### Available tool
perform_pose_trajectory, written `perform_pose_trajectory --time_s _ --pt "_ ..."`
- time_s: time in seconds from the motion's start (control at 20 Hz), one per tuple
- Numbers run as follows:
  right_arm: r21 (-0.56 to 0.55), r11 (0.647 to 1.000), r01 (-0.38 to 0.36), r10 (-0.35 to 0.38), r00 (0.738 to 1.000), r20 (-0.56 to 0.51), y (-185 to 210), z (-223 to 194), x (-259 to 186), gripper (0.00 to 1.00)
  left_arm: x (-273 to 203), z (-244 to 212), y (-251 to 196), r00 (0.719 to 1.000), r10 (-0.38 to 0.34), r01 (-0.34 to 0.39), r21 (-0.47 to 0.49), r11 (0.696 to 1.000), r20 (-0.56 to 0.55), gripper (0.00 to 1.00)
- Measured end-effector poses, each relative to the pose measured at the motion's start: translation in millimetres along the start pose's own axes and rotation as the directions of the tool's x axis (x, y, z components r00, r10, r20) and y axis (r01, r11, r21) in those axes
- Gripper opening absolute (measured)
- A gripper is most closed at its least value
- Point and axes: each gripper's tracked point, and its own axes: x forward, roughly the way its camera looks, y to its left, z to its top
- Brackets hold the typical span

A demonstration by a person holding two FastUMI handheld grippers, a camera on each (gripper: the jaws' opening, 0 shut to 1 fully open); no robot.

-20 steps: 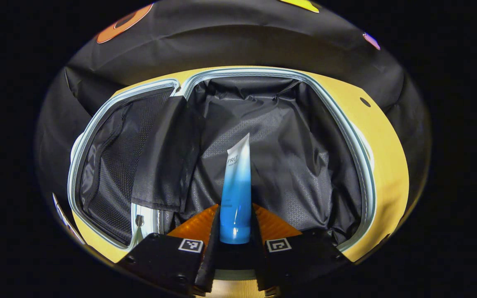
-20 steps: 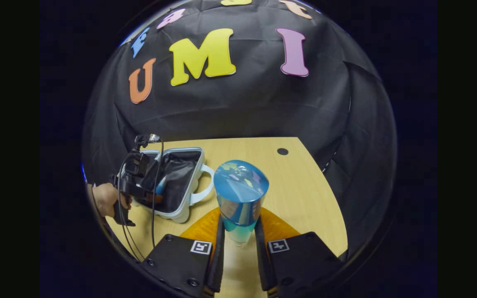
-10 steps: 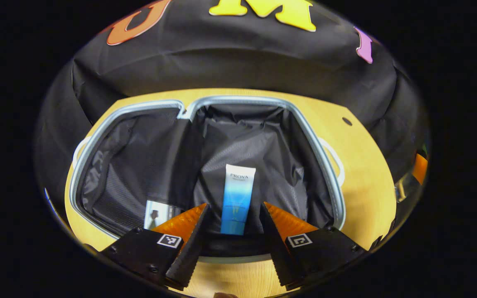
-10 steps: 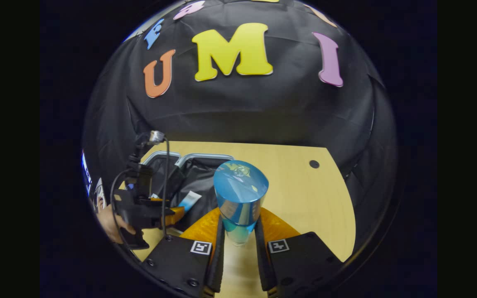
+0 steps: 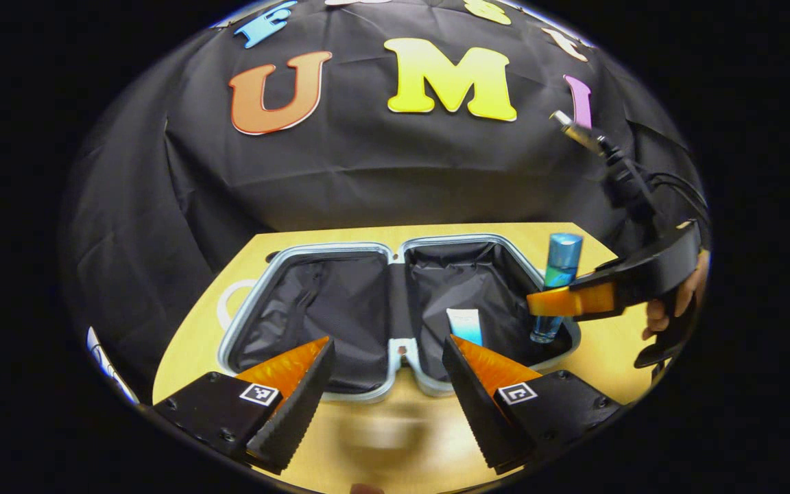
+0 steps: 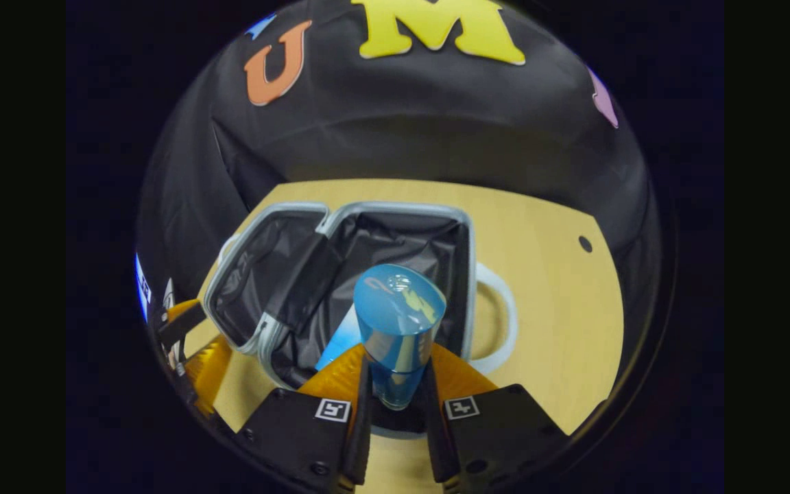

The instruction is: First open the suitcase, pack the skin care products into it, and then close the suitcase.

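Note:
The suitcase (image 5: 340,248) lies open flat on the wooden table, both halves lined in black. A blue-and-white tube (image 5: 465,324) rests in its right half. My left gripper (image 5: 388,384) is open, held back at the suitcase's near rim with nothing between its fingers. My right gripper (image 5: 547,302) is shut on a blue bottle (image 5: 563,264), held upright over the right half's outer edge. In the right gripper view the bottle (image 6: 398,322) stands between the fingers of my right gripper (image 6: 395,405), above the suitcase (image 6: 395,206) and the tube (image 6: 341,343). The left gripper (image 6: 196,339) sits at lower left.
The wooden table (image 6: 553,309) stretches to the right of the suitcase, with a small round hole (image 6: 585,243) in it. White handles stick out from the suitcase sides (image 6: 501,322) (image 5: 227,305). A hand (image 5: 669,309) holds the right gripper. Black cloth walls stand close behind.
My left gripper opened, left the tube lying in the suitcase and drew back and up. My right gripper carried the bottle leftwards over the suitcase.

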Motion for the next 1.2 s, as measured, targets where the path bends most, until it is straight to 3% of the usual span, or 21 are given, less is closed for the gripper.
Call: perform_pose_trajectory --time_s 0.25,0.3,0.75,1.0,1.2 --pt "-0.005 0.999 0.037 -0.037 0.99 -0.134 9 -22 28 0.33 -31 -6 47 0.999 0.032 -0.031 -0.024 0.999 0.042 1.0" --pt "-0.003 0.999 0.045 -0.045 0.992 -0.119 11 -15 32 0.33 -36 -4 58 0.997 0.048 -0.046 -0.034 0.998 0.055 1.0" --pt "0.081 0.982 0.172 -0.151 0.964 -0.221 -1 -15 66 0.33 -15 10 181 0.974 0.204 -0.187 -0.167 0.968 0.093 1.0" --pt "0.111 0.971 0.213 -0.176 0.945 -0.274 -2 -22 70 0.35 16 13 237 0.965 0.239 -0.191 -0.339 0.921 0.106 0.99" --pt "0.15 0.962 0.23 -0.178 0.939 -0.295 -3 -22 70 0.36 51 7 260 0.976 0.207 -0.139 -0.524 0.84 0.073 0.98"
